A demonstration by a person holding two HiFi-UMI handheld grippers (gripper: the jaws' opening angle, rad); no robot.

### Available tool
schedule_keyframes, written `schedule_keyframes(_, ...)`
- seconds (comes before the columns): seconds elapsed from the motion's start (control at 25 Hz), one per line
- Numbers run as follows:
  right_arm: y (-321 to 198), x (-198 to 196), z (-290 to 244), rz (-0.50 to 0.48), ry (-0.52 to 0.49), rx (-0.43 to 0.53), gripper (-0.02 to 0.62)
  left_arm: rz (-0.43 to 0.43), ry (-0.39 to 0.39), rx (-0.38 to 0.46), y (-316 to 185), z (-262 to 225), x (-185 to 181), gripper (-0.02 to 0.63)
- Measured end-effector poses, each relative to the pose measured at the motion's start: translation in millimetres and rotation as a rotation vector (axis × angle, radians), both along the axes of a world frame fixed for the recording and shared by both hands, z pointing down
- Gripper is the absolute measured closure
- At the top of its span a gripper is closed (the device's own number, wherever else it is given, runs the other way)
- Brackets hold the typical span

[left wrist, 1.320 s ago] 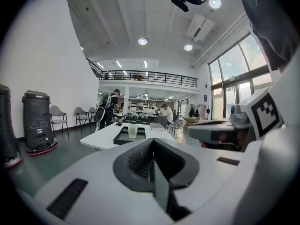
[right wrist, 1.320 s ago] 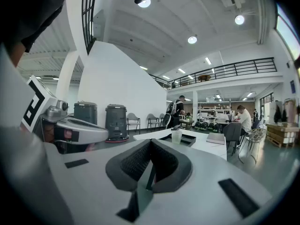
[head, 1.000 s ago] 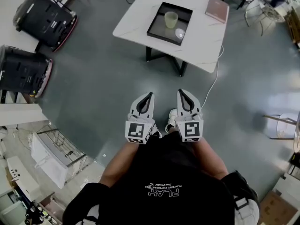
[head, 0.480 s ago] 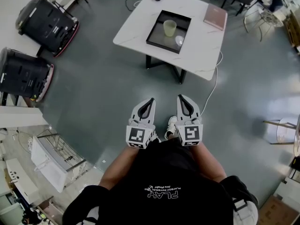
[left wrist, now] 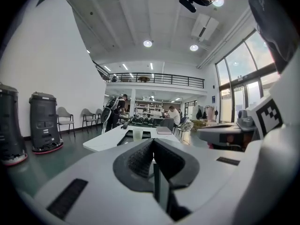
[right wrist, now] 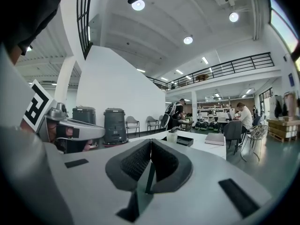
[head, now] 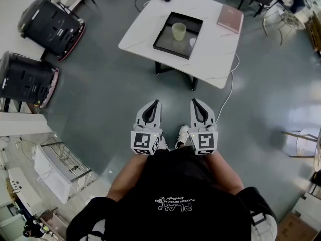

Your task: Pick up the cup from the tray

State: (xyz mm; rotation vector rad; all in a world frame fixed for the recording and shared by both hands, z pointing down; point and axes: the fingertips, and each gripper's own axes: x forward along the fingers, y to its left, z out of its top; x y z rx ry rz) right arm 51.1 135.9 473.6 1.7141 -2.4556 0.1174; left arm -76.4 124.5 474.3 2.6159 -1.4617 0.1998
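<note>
Table (head: 213, 44): white, at the top of the head view; carries everything the task needs, so likely the goal of the approach.
Tray (head: 173, 48): black and shallow, on the table's left half; raised rim probably there to keep the contents from sliding off.
Book (head: 229, 18): at the table's far right corner, clear of the tray; judged no part of the task.
Left gripper (head: 156, 103): over the floor, well short of the table; fingers pressed together on nothing, sensible with nothing in reach.
Right gripper (head: 193, 102): just beside the left, equally far from the table; fingers likewise closed and empty.
Cup (head: 178, 31): pale, upright, inside the tray toward the table's far side; untouched, well apart from both grippers.
Stage: approach only; reaching the table and spreading one pair of fingers not yet done.
</note>
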Motion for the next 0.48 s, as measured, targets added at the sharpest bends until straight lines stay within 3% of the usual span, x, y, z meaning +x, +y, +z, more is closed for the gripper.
schedule_keyframes(0.16,-10,9,-1,-0.031,-0.002,0.012,0.586,0.026,-0.184,0.106,-6,-6,17,0.598)
schedule_keyframes(0.48,-23,22,-6,-0.050,-0.014,0.036,0.586,-0.029,-0.111,0.064,-18,-7,30,0.598)
